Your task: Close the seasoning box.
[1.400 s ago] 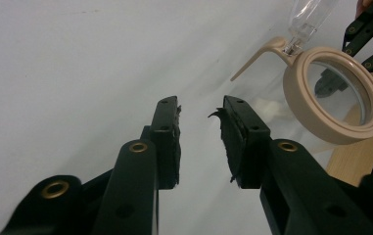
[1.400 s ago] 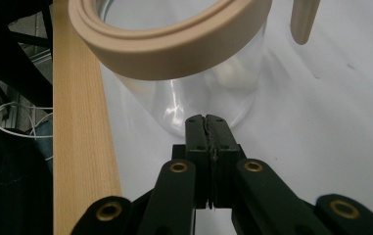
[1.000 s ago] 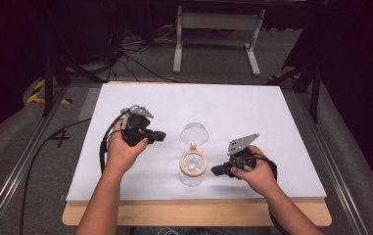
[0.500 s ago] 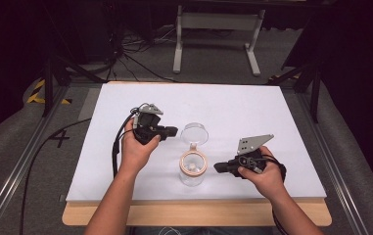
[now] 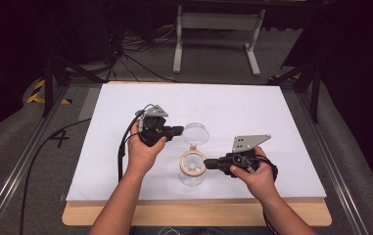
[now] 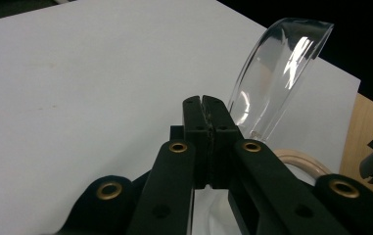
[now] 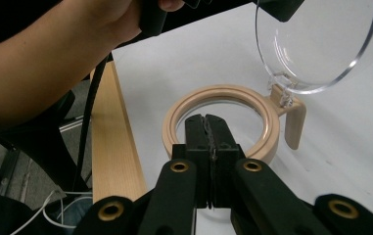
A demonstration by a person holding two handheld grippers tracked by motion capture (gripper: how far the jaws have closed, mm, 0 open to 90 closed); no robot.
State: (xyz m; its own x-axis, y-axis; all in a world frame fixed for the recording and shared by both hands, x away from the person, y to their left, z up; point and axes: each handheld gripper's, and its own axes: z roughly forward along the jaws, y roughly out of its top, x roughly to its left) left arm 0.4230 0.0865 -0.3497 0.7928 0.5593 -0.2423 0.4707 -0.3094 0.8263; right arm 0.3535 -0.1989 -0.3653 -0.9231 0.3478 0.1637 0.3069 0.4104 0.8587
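Left hand-held gripper (image 5: 178, 130) up at the far side of the jar (image 5: 192, 175), jaws pressed flat together with nothing between them, tips just beside the left edge of the clear hinged lid (image 5: 196, 133); from the left gripper view, same hand-held gripper (image 6: 204, 100) shut, with the lid (image 6: 277, 73) rising steeply to one side of the tips, close enough to be touching, though contact is too fine to confirm. Right hand-held gripper (image 5: 207, 164) at the jar's right side, jaws likewise closed, tips against the beige rim ring (image 5: 192, 157); seen along its own jaws (image 7: 205, 118), set over the near arc of the ring (image 7: 218, 91), hiding that arc, so cannot say whether merely bracing it or pinching it. Jar itself upright on the white table (image 5: 252, 112), near the person's edge, mouth open, lid (image 7: 316, 44) swung up and back on its hinge (image 7: 284, 98) at the jar's far side. Probably a lid-handling step: jar steadied at the rim, lid governed by a nudge from the other side. For the next move, likely a gentle sideways push on the lid edge about the hinge, either down onto the ring or further back, with the rim kept braced to stop the light jar sliding or tipping.
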